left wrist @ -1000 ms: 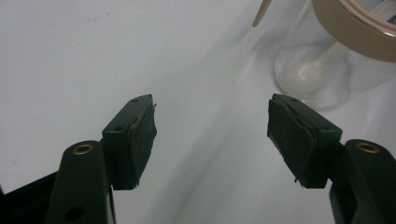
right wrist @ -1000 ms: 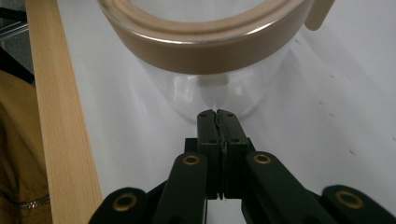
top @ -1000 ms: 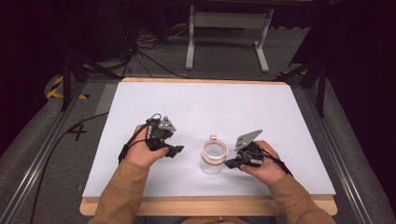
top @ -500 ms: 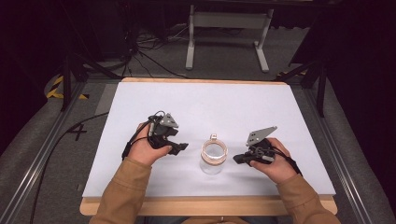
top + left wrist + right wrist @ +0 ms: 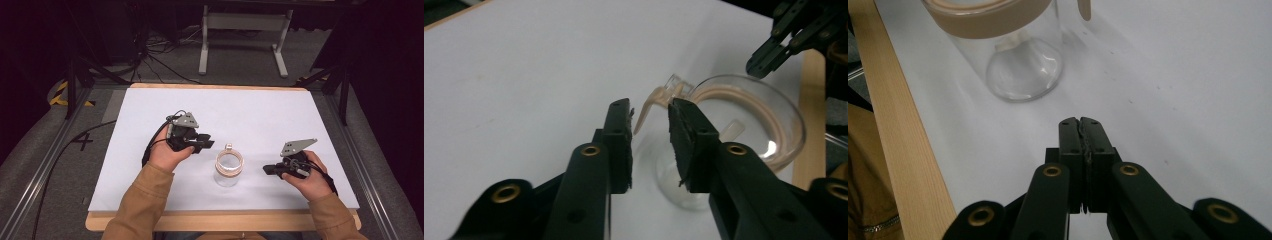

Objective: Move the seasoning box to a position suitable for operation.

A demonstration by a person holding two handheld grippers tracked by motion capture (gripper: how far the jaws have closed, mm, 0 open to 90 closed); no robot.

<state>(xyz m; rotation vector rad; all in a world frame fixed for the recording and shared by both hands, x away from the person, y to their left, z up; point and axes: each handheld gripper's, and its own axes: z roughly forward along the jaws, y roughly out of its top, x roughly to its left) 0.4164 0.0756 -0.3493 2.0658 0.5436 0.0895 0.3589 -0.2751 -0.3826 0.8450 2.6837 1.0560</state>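
It looked like a lab or recording studio: a white-topped table (image 5: 250, 107) with a wooden edge stood on grey carpet, cables (image 5: 150, 55) snaked at eleven o'clock, a metal stand (image 5: 242, 35) at twelve, darkness around.

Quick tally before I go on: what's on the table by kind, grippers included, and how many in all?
Glass jars with a tan rim band: 1, the glass jar, upright, lid off.
Handheld grippers: 2, the left gripper with jaws apart by the jar's rim tab, the right gripper with jaws closed on nothing.
Total: 3
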